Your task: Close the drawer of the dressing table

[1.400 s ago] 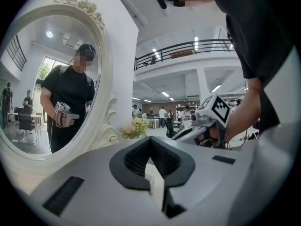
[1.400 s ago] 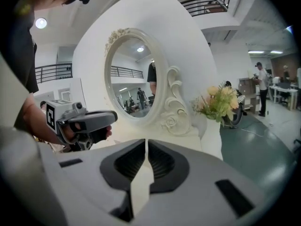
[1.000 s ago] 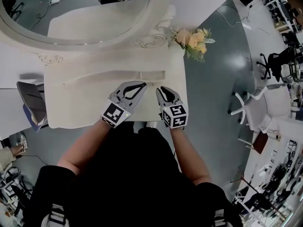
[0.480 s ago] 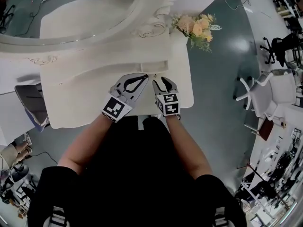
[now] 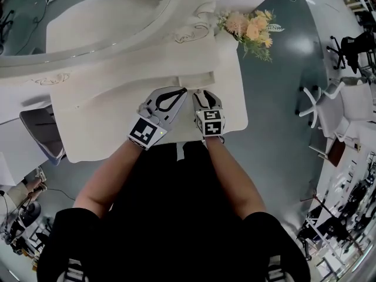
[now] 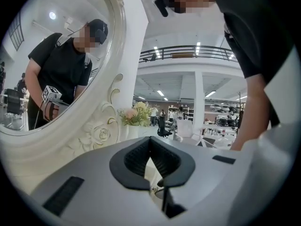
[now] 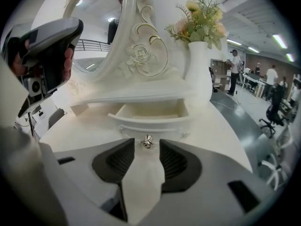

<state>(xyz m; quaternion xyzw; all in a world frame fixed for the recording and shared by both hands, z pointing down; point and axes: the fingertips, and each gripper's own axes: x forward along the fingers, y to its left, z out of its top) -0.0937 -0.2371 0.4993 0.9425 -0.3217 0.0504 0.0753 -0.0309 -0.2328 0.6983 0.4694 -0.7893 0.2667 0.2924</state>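
Note:
The white dressing table [image 5: 100,116] has a small drawer [image 5: 197,78] pulled out under the mirror shelf. In the right gripper view the open drawer [image 7: 150,114] shows an empty inside and a small metal knob [image 7: 147,142] on its front. My right gripper [image 7: 147,154] is open. The knob sits just at the gap between its tips, and the pads are not pressing on it. From the head view the right gripper [image 5: 204,94] points at the drawer front. My left gripper [image 5: 182,90] hovers beside it on the left, shut and empty [image 6: 150,140].
An oval mirror [image 5: 88,16] with a carved frame stands at the back of the table. A white vase of flowers [image 7: 200,69] is at the back right corner [image 5: 252,28]. A chair [image 5: 41,134] stands left of the table. Grey floor lies to the right.
The right gripper's jaws have spread wider, and it has come down toward the drawer front. The left gripper has sunk a little beside it.

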